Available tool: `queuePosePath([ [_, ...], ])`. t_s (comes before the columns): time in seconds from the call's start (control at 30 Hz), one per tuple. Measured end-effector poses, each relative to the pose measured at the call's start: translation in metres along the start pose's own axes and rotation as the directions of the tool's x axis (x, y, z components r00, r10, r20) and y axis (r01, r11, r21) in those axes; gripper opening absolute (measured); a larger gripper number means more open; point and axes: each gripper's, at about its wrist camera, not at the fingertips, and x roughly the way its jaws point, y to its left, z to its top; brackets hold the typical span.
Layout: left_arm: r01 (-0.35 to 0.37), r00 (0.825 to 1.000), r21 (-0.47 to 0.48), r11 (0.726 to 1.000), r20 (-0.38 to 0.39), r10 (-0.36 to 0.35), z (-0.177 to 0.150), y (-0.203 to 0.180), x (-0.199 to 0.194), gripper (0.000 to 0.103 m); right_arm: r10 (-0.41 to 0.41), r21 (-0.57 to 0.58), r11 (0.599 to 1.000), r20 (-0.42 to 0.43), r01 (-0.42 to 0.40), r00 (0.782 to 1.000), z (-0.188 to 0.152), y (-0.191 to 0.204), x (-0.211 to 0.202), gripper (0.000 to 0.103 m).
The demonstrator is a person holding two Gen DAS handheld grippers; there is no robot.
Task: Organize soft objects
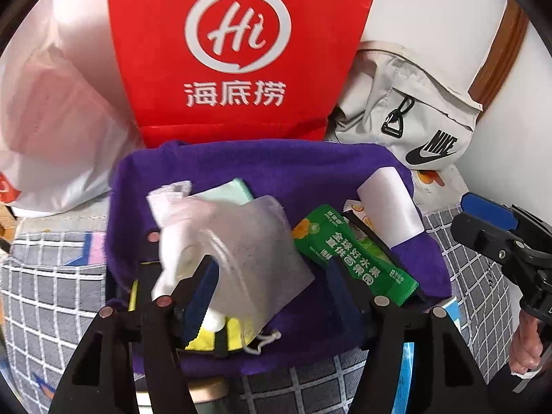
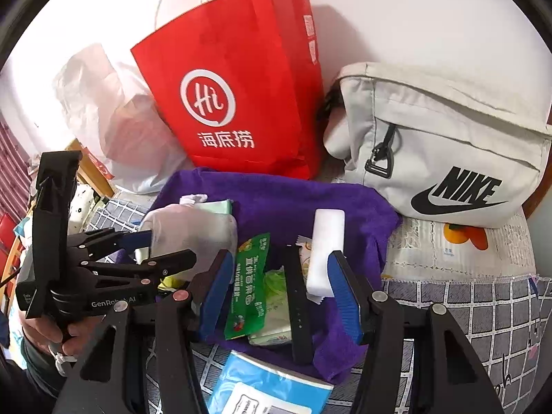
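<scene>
Checked bedding (image 2: 483, 310) carries a purple towel (image 2: 276, 203) heaped with soft bits, far side blocked by bags. Left gripper (image 1: 269, 283) is spread around the mesh pouch (image 1: 248, 241) mid-pile, not pinching it; right gripper (image 2: 286, 289) is spread too, near the white sponge (image 2: 326, 252). Closing could snag the green packet (image 2: 248, 283) or slip off that floppy mesh.

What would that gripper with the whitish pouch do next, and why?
Probably lift the left gripper a little to raise the drawstring pouch off the purple towel. One finger is tucked under the pouch, which bulges over it, though a firm grip is unclear. The right gripper hangs open over the green packet, so it seems idle.
</scene>
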Motion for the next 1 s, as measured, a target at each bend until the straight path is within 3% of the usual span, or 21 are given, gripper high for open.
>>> queuePosePath([
  [0.13,-0.020,0.999,0.001,1.000,0.030,0.020,-0.005,0.000,-0.024,0.067,-0.005,-0.011,1.000,0.028,0.005,1.000,-0.003,0.012,-0.015,0.058],
  [0.2,-0.029,0.999,-0.001,1.000,0.045,0.029,-0.007,-0.001,-0.037,0.068,-0.013,-0.013,1.000,0.032,0.013,0.999,-0.005,0.017,-0.021,0.066],
  [0.33,-0.037,0.996,-0.004,0.999,0.083,0.037,-0.016,-0.005,-0.067,0.069,-0.035,-0.015,0.999,0.071,0.036,0.997,-0.014,0.028,-0.045,0.070],
  [0.5,-0.023,0.992,-0.007,1.000,0.121,0.024,-0.038,-0.010,-0.103,0.069,-0.087,0.001,0.996,0.121,0.088,0.989,-0.038,0.045,-0.077,0.091],
  [0.67,-0.010,0.990,-0.012,1.000,0.138,0.011,-0.065,-0.016,-0.137,0.071,-0.122,0.000,0.992,0.107,0.123,0.987,-0.063,0.062,-0.098,0.092],
  [0.8,-0.002,0.988,-0.028,1.000,0.156,0.006,-0.085,-0.017,-0.161,0.085,-0.104,0.033,0.994,0.083,0.102,0.991,-0.085,0.070,-0.113,0.092],
  [0.87,0.010,0.988,-0.032,0.999,0.155,-0.005,-0.097,-0.020,-0.173,0.086,-0.110,0.056,0.993,0.088,0.105,0.990,-0.096,0.074,-0.123,0.093],
  [1.0,-0.006,0.982,-0.011,1.000,0.190,0.008,-0.123,-0.030,-0.196,0.089,-0.153,0.072,0.987,0.116,0.146,0.981,-0.119,0.085,-0.147,0.102],
])
